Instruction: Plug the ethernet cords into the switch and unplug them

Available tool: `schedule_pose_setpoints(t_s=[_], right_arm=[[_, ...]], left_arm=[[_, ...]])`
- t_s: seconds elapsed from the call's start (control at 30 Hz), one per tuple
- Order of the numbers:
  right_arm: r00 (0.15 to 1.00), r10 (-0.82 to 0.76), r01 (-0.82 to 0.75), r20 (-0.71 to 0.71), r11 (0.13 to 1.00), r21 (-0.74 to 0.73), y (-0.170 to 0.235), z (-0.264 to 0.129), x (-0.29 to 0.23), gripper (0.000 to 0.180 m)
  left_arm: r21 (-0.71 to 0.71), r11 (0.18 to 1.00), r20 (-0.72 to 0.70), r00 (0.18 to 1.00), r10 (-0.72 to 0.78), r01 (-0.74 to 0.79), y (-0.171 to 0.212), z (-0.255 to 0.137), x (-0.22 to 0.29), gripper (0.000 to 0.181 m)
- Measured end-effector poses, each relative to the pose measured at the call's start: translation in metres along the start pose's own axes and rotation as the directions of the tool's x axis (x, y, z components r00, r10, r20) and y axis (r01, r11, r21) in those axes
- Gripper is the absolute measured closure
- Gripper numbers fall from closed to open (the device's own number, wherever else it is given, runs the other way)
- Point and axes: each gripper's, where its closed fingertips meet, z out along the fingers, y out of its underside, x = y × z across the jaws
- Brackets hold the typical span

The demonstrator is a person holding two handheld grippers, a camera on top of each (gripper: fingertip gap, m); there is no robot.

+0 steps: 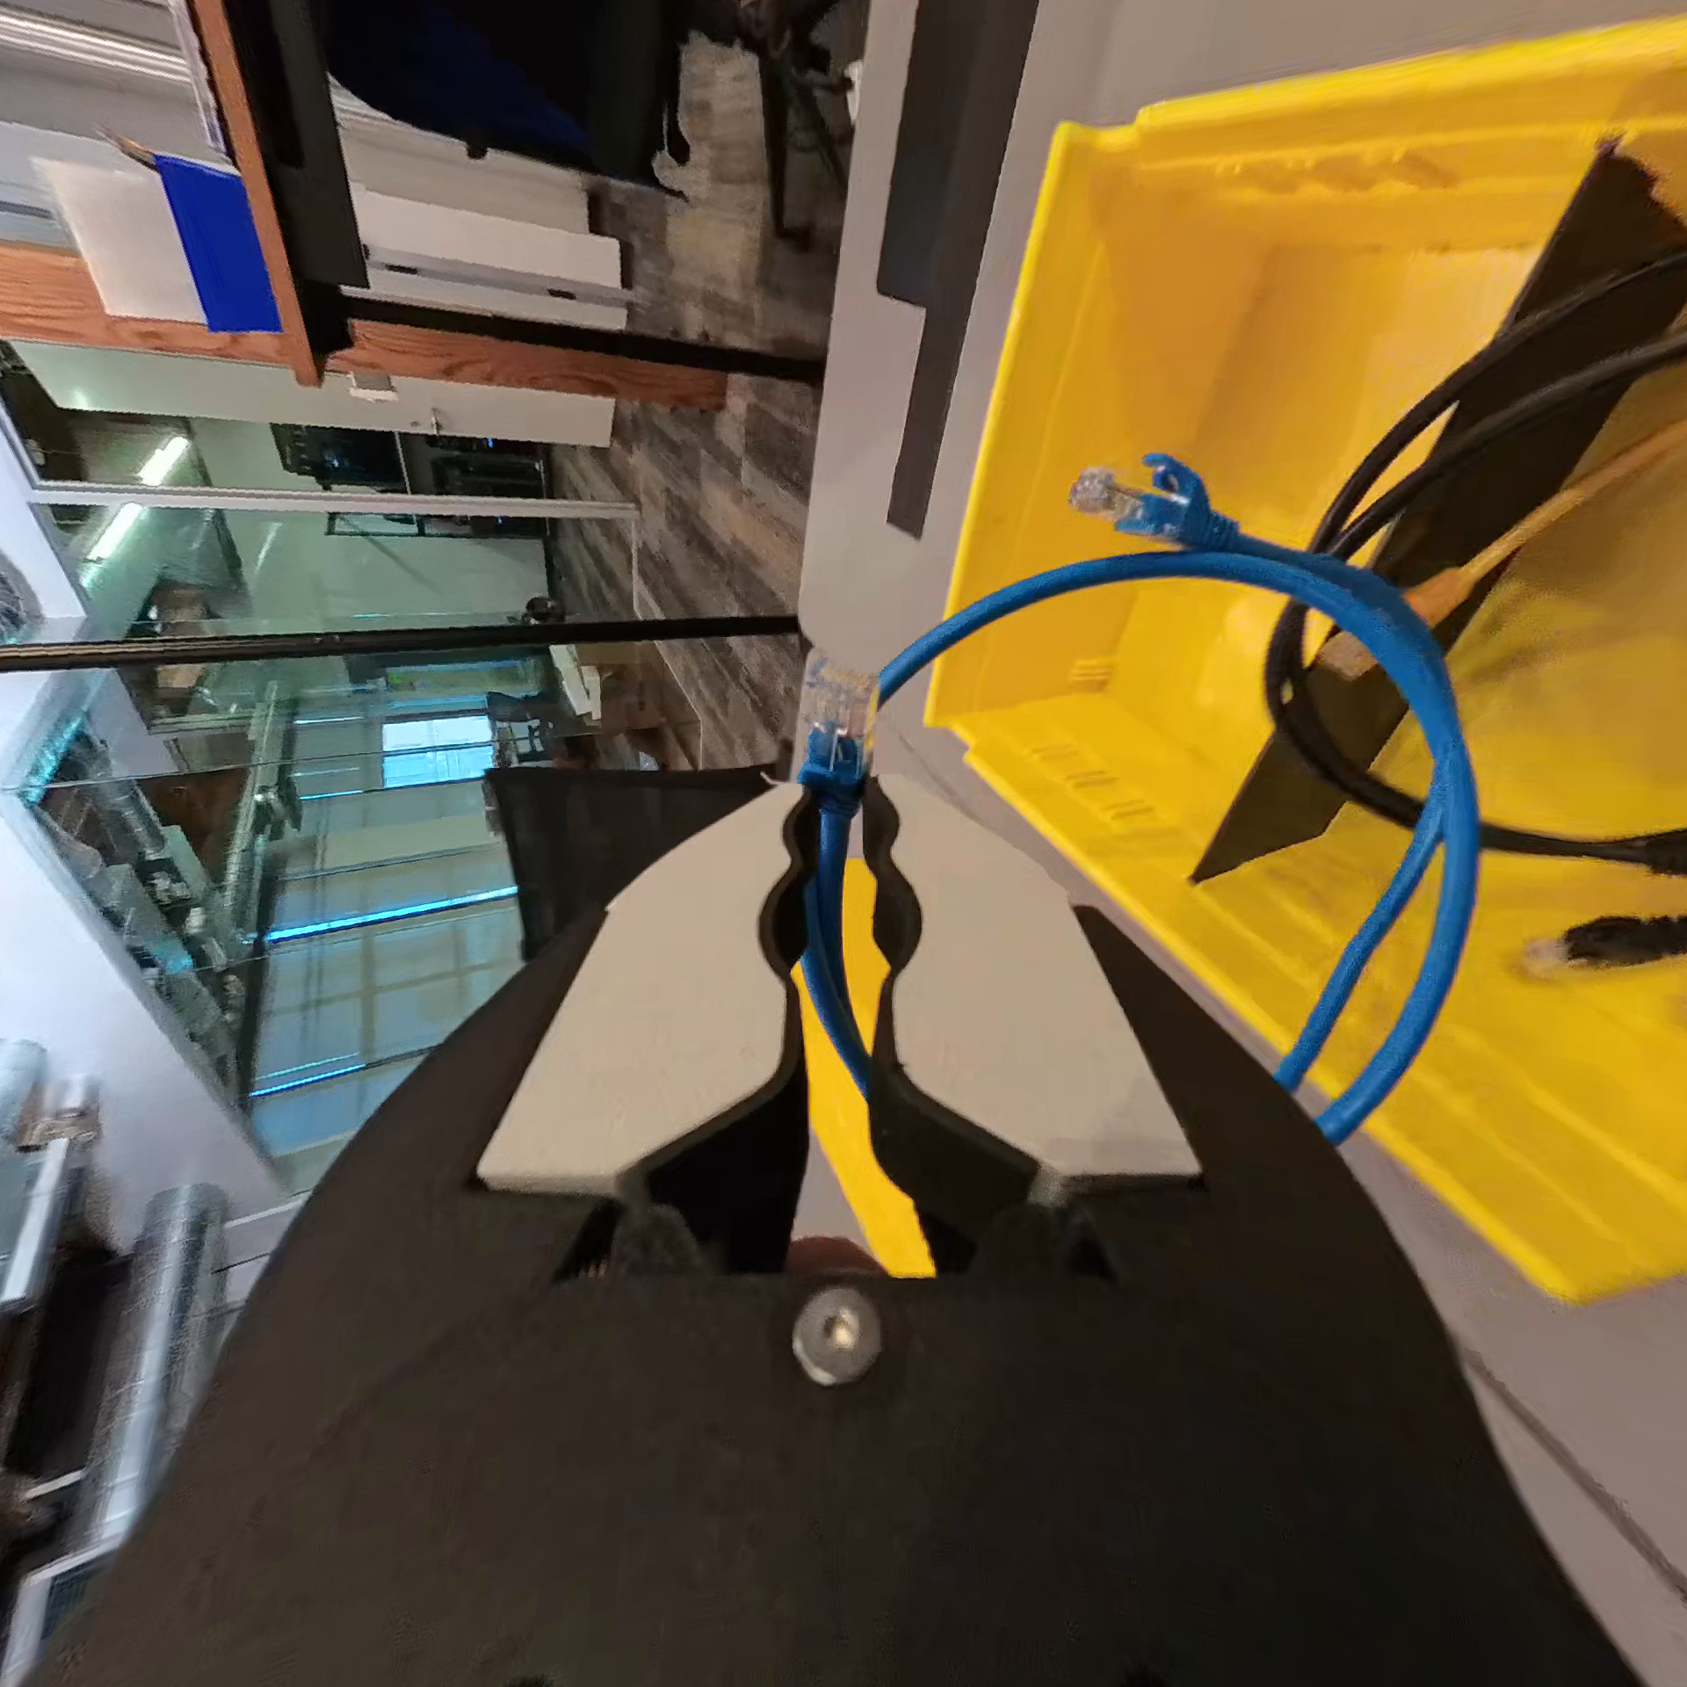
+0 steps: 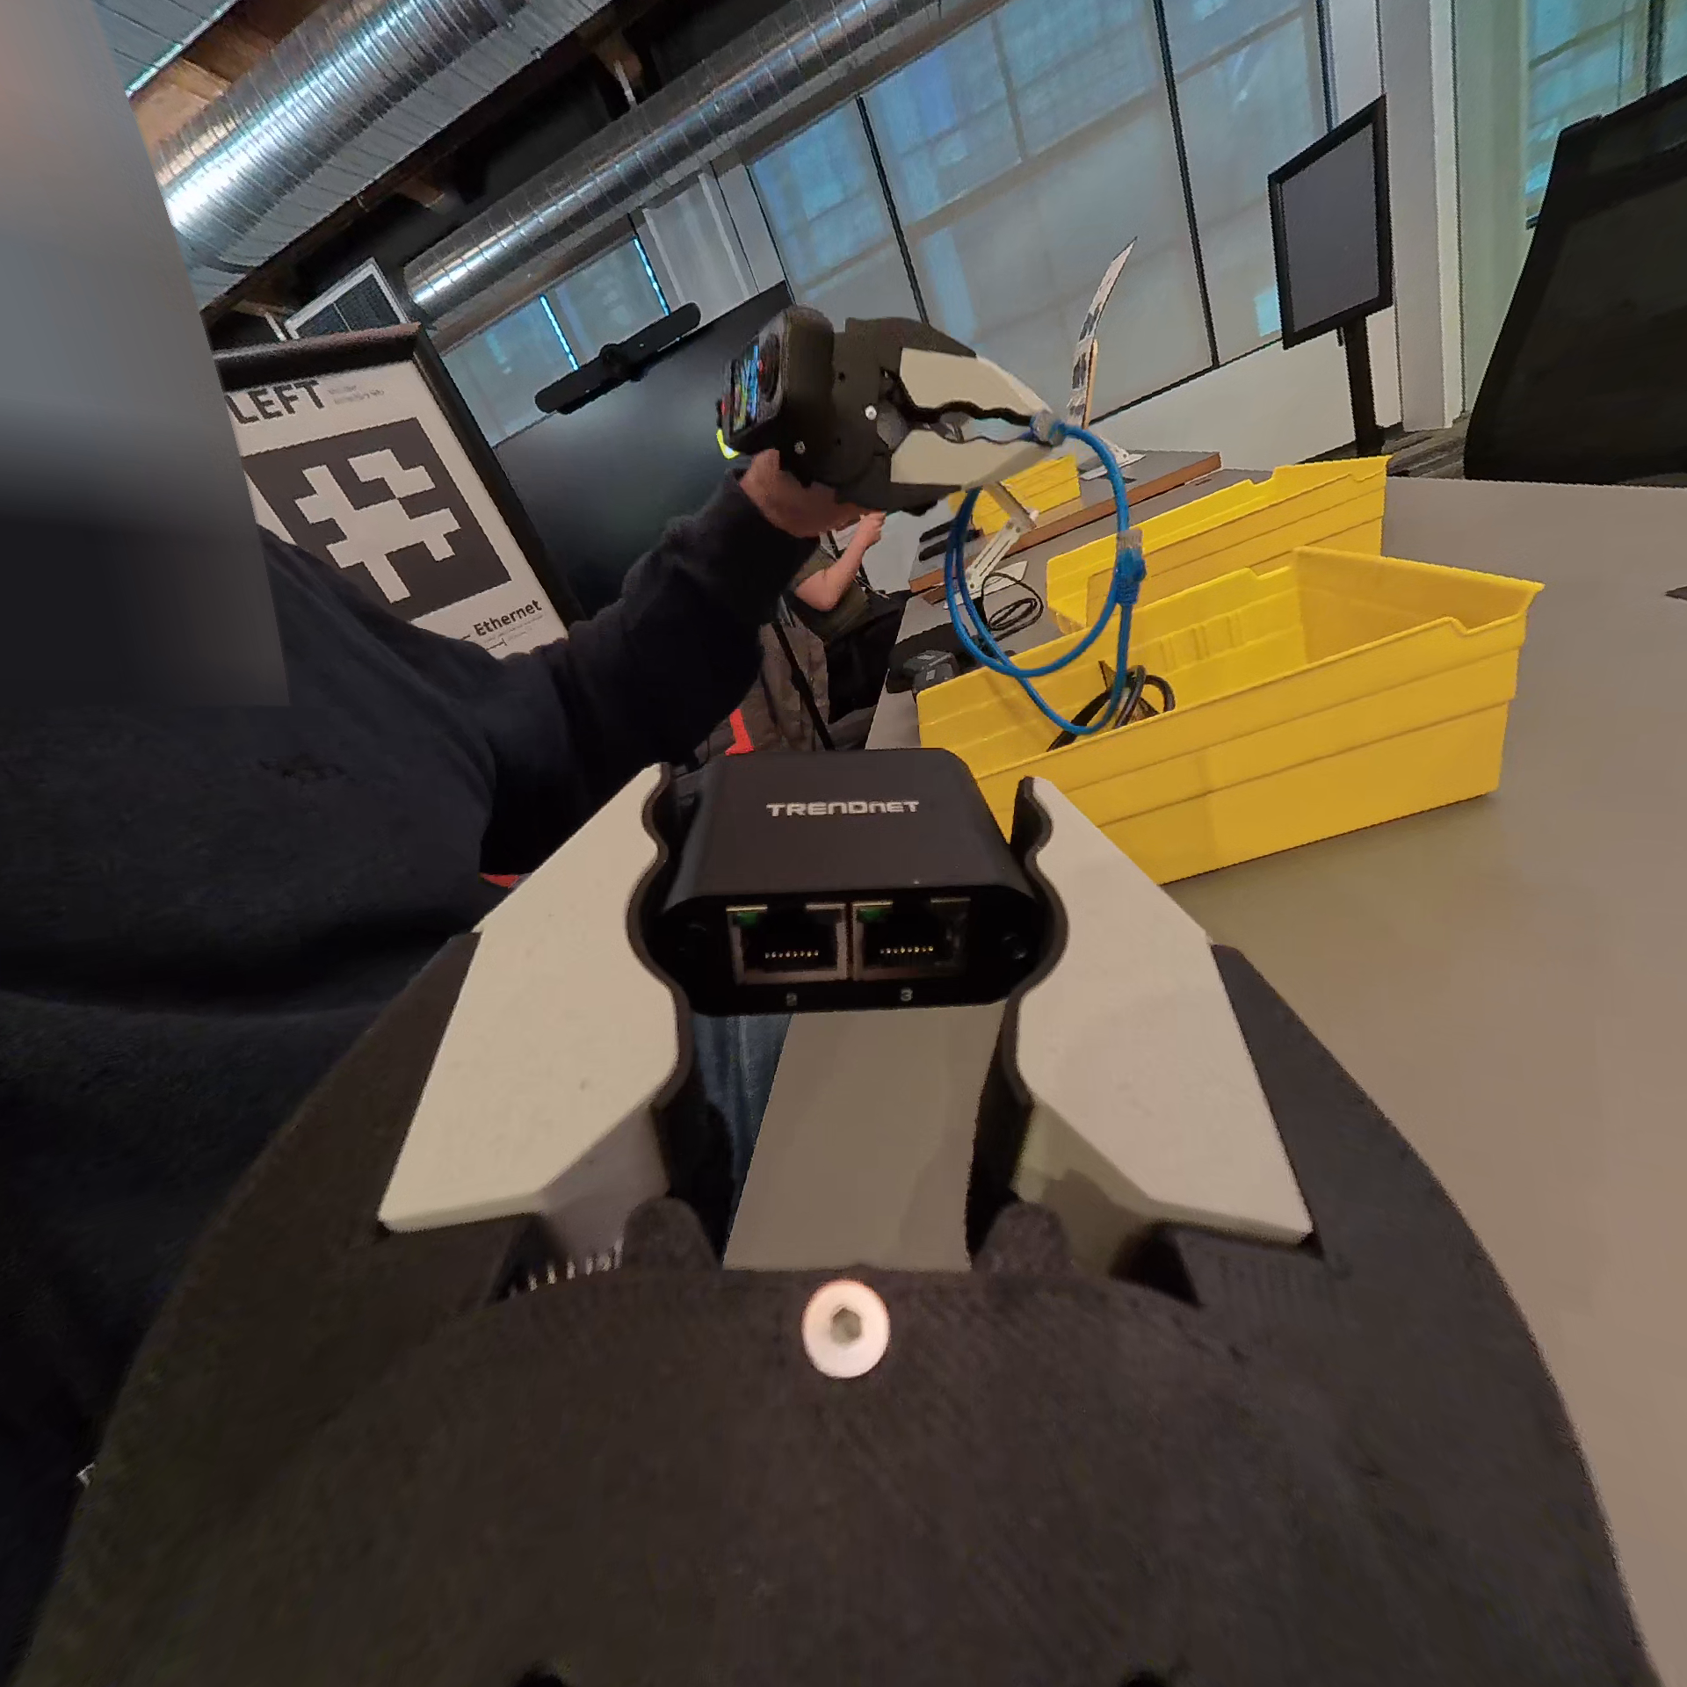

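My left gripper (image 1: 833,803) is shut on a blue ethernet cord (image 1: 1424,730) just behind one clear plug (image 1: 838,698), which sticks out past the fingertips. The cord loops down toward the yellow bin (image 1: 1141,365); its other plug (image 1: 1109,497) hangs free. My right gripper (image 2: 844,803) is shut on a small black switch (image 2: 840,867), two empty ports (image 2: 844,940) facing the camera. In the right wrist view the left gripper (image 2: 1036,438) is raised above the bin (image 2: 1278,730), the blue cord (image 2: 1118,566) dangling from it.
Black cords (image 1: 1351,511) and a dark divider (image 1: 1461,511) lie in the yellow bin on a grey table (image 2: 1461,1004). A second yellow bin (image 2: 1278,511) stands behind. A person's dark sleeve (image 2: 411,730) fills the left, with a framed sign (image 2: 365,493) behind it. One gripper's finger ends stand about 35 cm off the other's.
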Motion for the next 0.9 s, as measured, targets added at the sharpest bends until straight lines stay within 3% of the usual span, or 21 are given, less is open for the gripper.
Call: schedule_pose_setpoints(t_s=[0.03, 0.2, 0.3, 0.47, 0.67, 0.77, 0.9], right_arm=[[1.000, -0.002, 0.002, -0.002, 1.000, 0.000, 0.000, -0.001, 0.000, 0.108], [1.000, -0.022, 0.022, -0.002, 1.000, 0.001, -0.003, -0.002, -0.003, 0.107], [1.000, -0.030, 0.030, -0.001, 1.000, 0.003, -0.003, -0.003, -0.005, 0.107], [0.999, -0.035, 0.035, -0.005, 0.999, 0.020, -0.006, -0.008, -0.005, 0.107], [0.999, -0.033, 0.033, -0.001, 0.999, 0.020, -0.004, -0.008, -0.004, 0.107], [0.999, -0.033, 0.034, -0.004, 0.999, 0.020, -0.004, -0.008, -0.004, 0.108], [0.999, -0.030, 0.030, -0.011, 0.999, 0.022, -0.005, -0.008, -0.002, 0.108]], left_arm=[[-0.030, 0.999, -0.009, 0.999, 0.044, -0.044, 0.002, -0.001, -0.003, 0.176], [-0.129, 0.950, -0.210, 0.944, 0.255, -0.286, 0.004, 0.015, 0.028, 0.181], [-0.105, 0.950, -0.268, 0.929, 0.257, -0.293, 0.002, 0.020, 0.040, 0.181], [-0.083, 0.980, -0.283, 0.947, 0.149, -0.179, 0.010, 0.025, 0.051, 0.181], [-0.017, 0.988, -0.250, 0.957, 0.146, -0.155, 0.013, 0.058, 0.094, 0.144], [-0.012, 0.986, -0.264, 0.951, 0.158, -0.166, 0.015, 0.074, 0.110, 0.150], [0.005, 0.999, -0.325, 0.944, 0.052, -0.054, 0.014, 0.086, 0.118, 0.164]])
